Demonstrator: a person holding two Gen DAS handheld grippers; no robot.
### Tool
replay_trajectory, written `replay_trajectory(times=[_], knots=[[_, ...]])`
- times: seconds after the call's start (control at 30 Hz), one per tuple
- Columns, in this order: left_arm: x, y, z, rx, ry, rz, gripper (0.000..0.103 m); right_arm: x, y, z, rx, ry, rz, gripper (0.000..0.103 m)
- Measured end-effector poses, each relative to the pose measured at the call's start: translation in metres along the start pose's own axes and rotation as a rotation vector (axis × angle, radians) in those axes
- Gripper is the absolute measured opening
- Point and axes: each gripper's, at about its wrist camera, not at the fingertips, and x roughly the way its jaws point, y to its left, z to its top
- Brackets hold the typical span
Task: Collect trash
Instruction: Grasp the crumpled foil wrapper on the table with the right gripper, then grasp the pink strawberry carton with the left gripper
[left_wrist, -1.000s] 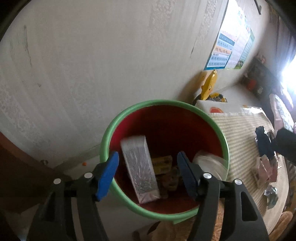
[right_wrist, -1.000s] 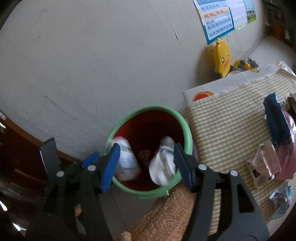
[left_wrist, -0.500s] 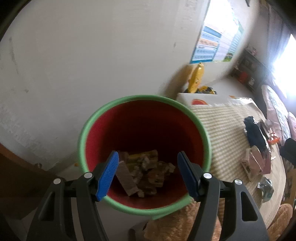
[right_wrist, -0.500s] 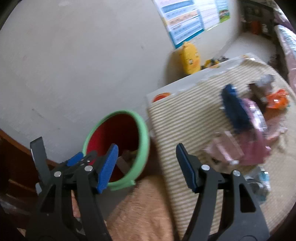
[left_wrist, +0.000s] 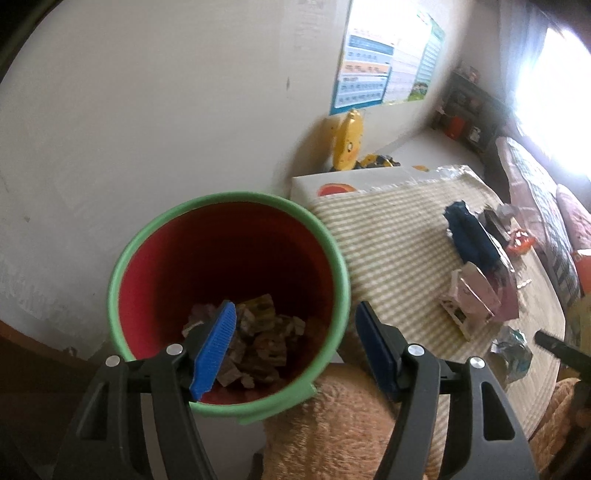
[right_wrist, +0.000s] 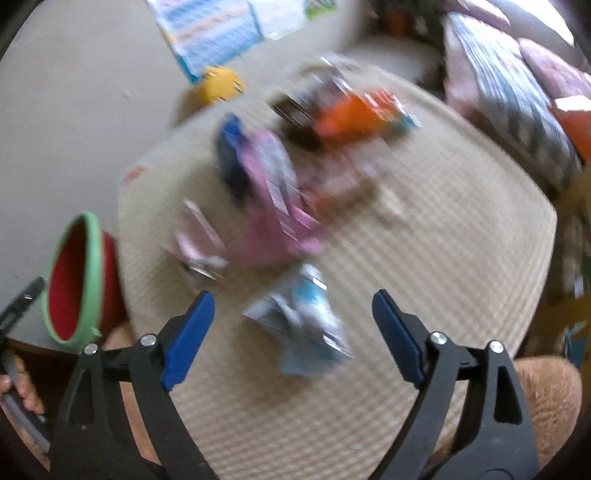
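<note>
Striped woven matting (right_wrist: 424, 258) is strewn with crinkled wrappers (right_wrist: 299, 325); one round red bucket (left_wrist: 229, 266) is seen; both grippers (left_wrist: 295, 347) (right_wrist: 291, 328) are spread apart, empty, the right just widened.

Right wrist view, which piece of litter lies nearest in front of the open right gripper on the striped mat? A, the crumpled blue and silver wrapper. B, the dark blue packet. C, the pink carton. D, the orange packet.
A: the crumpled blue and silver wrapper lies on the striped mat just ahead of the right gripper, whose open jaws hold nothing; the other litter sits farther off.
</note>
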Motion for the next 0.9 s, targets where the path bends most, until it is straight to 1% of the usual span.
replay_trajectory(times=[0.1, 0.2, 0.27, 0.3, 0.37, 0.4, 0.43, 0.47, 0.5, 0.6, 0.67, 0.77, 0.8, 0.83, 0.9], knots=[[-0.002, -0.015, 0.001, 0.030, 0.002, -0.008, 0.066, 0.013, -0.008, -0.010, 0.017, 0.034, 0.029, 0.086], [-0.005, -0.029, 0.001, 0.052, 0.008, -0.019, 0.066, 0.021, -0.005, -0.015, -0.007, 0.059, 0.066, 0.083], [-0.006, -0.039, 0.002, 0.068, 0.012, -0.027, 0.066, 0.024, 0.002, -0.018, -0.037, 0.062, 0.089, 0.067], [-0.006, -0.043, 0.002, 0.073, 0.014, -0.031, 0.066, 0.024, 0.003, -0.019, -0.044, 0.063, 0.098, 0.062], [-0.005, -0.054, 0.002, 0.083, 0.024, -0.045, 0.066, 0.025, 0.002, -0.020, -0.042, 0.063, 0.129, 0.034], [-0.004, -0.057, 0.002, 0.085, 0.028, -0.051, 0.066, 0.024, 0.002, -0.019, -0.034, 0.054, 0.143, 0.031], [-0.003, -0.062, 0.002, 0.088, 0.032, -0.059, 0.066, 0.022, -0.001, -0.018, -0.027, 0.042, 0.150, 0.026], [-0.002, -0.068, 0.002, 0.091, 0.037, -0.067, 0.066, 0.018, -0.006, -0.017, -0.017, 0.023, 0.158, 0.016], [0.001, -0.076, 0.002, 0.097, 0.046, -0.076, 0.066, 0.015, -0.010, -0.016, -0.004, 0.009, 0.165, 0.012], [0.010, -0.096, 0.003, 0.110, 0.069, -0.109, 0.066, 0.009, -0.019, -0.015, 0.028, -0.025, 0.174, 0.011], [0.018, -0.110, 0.003, 0.116, 0.081, -0.123, 0.067, 0.009, -0.024, -0.016, 0.044, -0.026, 0.183, 0.011], [0.036, -0.134, 0.007, 0.115, 0.110, -0.137, 0.067, 0.007, -0.032, -0.019, 0.062, -0.030, 0.193, 0.011], [0.046, -0.144, 0.008, 0.113, 0.133, -0.147, 0.067, 0.005, -0.033, -0.019, 0.066, -0.037, 0.195, 0.011], [0.051, -0.151, 0.009, 0.110, 0.144, -0.152, 0.067, 0.007, -0.032, -0.014, 0.068, -0.042, 0.195, 0.011], [0.064, -0.167, 0.010, 0.099, 0.161, -0.169, 0.067, 0.004, -0.036, -0.014, 0.073, -0.049, 0.197, 0.011]])
